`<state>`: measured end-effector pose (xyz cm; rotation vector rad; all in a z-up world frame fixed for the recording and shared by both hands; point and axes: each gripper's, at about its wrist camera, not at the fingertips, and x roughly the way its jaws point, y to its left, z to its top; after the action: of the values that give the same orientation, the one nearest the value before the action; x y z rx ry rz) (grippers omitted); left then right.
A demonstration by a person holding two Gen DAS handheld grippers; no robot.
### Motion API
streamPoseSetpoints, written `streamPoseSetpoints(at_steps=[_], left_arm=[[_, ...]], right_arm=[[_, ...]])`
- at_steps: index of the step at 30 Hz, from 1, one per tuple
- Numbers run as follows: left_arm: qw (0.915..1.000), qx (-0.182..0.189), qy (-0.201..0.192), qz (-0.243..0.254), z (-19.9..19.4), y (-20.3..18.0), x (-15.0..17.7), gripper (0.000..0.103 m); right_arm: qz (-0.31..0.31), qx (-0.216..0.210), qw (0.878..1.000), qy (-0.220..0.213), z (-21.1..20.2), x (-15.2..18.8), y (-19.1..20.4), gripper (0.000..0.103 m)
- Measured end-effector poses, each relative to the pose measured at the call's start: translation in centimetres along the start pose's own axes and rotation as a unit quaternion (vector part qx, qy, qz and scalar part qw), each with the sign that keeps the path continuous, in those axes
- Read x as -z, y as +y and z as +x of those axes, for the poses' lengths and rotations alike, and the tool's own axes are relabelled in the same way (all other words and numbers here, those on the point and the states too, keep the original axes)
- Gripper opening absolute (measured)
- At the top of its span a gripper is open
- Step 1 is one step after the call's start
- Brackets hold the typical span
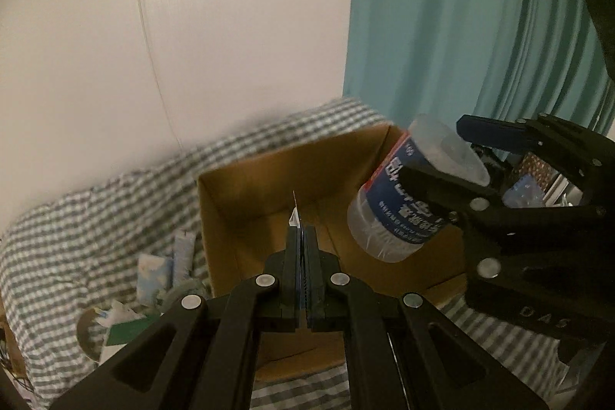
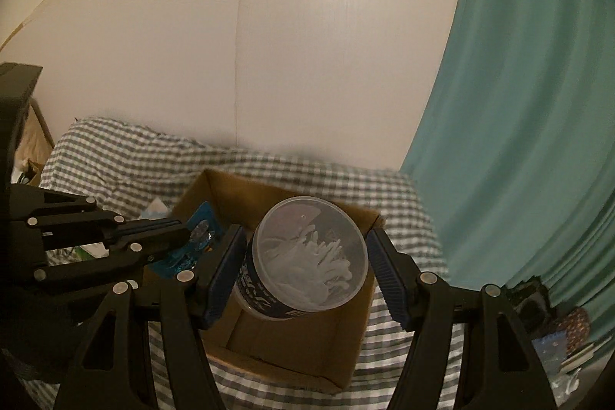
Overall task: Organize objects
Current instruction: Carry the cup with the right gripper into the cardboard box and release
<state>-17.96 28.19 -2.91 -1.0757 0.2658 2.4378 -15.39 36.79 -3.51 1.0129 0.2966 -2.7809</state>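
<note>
a: item one, nearest the lens: left gripper, fingers pressed together on a thin blue packet. only its white edge pokes past the tips in the left wrist view.

b: item two?

a: right gripper, fingers spread wide and clamped on a clear plastic tub, tilted, held over the open cardboard box. frosted lid faces the right wrist camera; pale contents show through, too cloudy to identify.

b: any writing?

a: the tub's blue and red label carries white characters, blurred beyond reading. embossed letters "das" on the right gripper's arm in the left wrist view.

b: surroundings?

a: box sits on a grey checked bedsheet. beside the box, a heap of small packets and paper, partly cut off by the left gripper. teal curtain on the right, white wall behind. more clutter by the curtain's foot, dim and unclear.
</note>
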Motion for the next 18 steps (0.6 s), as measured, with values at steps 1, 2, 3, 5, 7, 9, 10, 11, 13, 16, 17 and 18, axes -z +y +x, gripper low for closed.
streamPoseSetpoints(at_steps=[1, 2, 3, 5, 7, 9, 10, 11, 13, 16, 17, 18], left_arm=[[1.0000, -0.002, 0.004, 0.000, 0.3, -0.1, 0.4, 0.001], [1.0000, -0.003, 0.007, -0.001, 0.7, 0.0, 0.7, 0.001], [0.9999, -0.003, 0.011, -0.003, 0.8, 0.0, 1.2, 0.001], [0.9998, -0.002, 0.017, -0.010, 1.0, 0.1, 1.8, 0.001], [0.9996, -0.001, 0.025, -0.012, 1.1, -0.1, 2.0, 0.003], [0.9996, -0.004, 0.026, -0.008, 0.9, -0.3, 2.2, 0.005], [0.9996, -0.006, 0.027, -0.006, 0.5, -0.4, 2.1, 0.009], [0.9996, -0.010, 0.028, -0.003, 0.1, -0.5, 2.1, 0.012], [0.9995, -0.021, 0.025, 0.002, -0.7, -0.1, 2.1, 0.049], [0.9994, -0.034, 0.004, -0.007, -3.2, 0.9, 2.4, 0.082], [0.9994, -0.032, 0.000, -0.012, -4.0, 1.3, 2.6, 0.082], [0.9994, -0.028, -0.001, -0.020, -4.9, 2.1, 2.9, 0.082]], right_arm=[[0.002, -0.002, 1.000, 0.003, 0.4, 0.2, -0.2, 0.065], [0.004, -0.005, 1.000, 0.006, 0.9, 0.2, -0.6, 0.065], [0.008, -0.010, 1.000, 0.008, 1.1, 0.3, -0.8, 0.064], [0.014, -0.016, 1.000, 0.008, 1.3, 0.3, -1.1, 0.062], [0.021, -0.013, 1.000, 0.005, 0.9, 0.5, -2.0, 0.062], [0.027, -0.012, 1.000, -0.002, 0.4, 0.2, -2.2, 0.062], [0.030, -0.011, 0.999, -0.005, 0.0, 0.1, -2.2, 0.064], [0.033, -0.009, 0.999, -0.008, -0.5, 0.0, -2.1, 0.065], [0.036, -0.003, 0.999, -0.019, -1.7, -0.2, -1.7, 0.073], [0.035, -0.001, 0.999, -0.038, -4.3, -0.4, -1.2, 0.081], [0.034, -0.002, 0.998, -0.044, -5.2, -0.4, -0.7, 0.082], [0.034, -0.002, 0.998, -0.052, -6.2, -0.4, -0.2, 0.085]])
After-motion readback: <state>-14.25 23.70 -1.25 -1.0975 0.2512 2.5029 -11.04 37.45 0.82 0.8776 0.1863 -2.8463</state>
